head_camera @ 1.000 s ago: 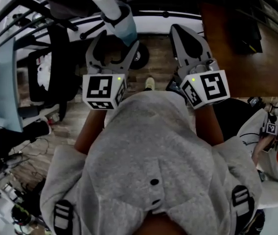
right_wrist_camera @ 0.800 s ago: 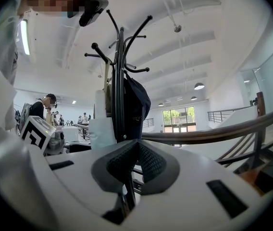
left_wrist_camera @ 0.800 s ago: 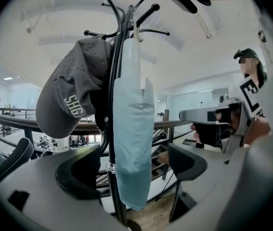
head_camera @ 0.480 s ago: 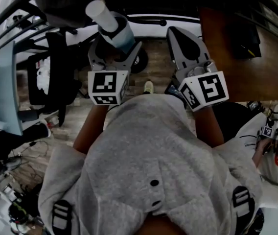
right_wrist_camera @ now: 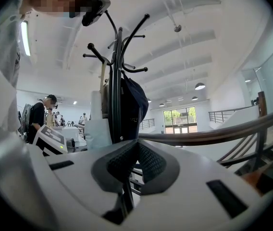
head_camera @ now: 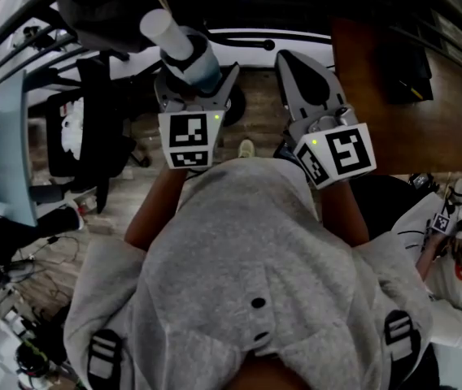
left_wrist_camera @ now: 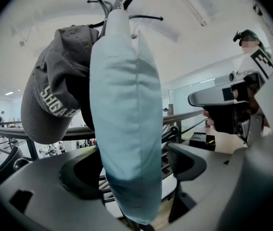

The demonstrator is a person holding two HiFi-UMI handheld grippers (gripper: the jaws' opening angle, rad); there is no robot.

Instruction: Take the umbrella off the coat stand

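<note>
Left gripper (head_camera: 197, 84) (left_wrist_camera: 131, 177): jaws spread wide, having just been opening, and gripping nothing. The folded pale blue umbrella (left_wrist_camera: 126, 109) (head_camera: 184, 47) hangs upright between them, its lower end down in the gap. The right pad stands clear of the fabric; I cannot tell if the left pad touches it. Right gripper (head_camera: 296, 62) (right_wrist_camera: 137, 150): just beside the left one, jaws closed together with nothing in them, well short of the umbrella. Just past the left jaws, the umbrella hangs from the hooks at the top of the coat stand (left_wrist_camera: 122, 1) (right_wrist_camera: 118, 81). A grey cap (left_wrist_camera: 55, 100) hangs touching its left side in the left gripper view. Beyond the stand a dark railing (right_wrist_camera: 213, 134) runs across. Against a second ago, in the head view: the left gripper has shifted right and forward, so the umbrella now sits deeper between its jaws. The right gripper is practically where it was, closed as before.
</note>
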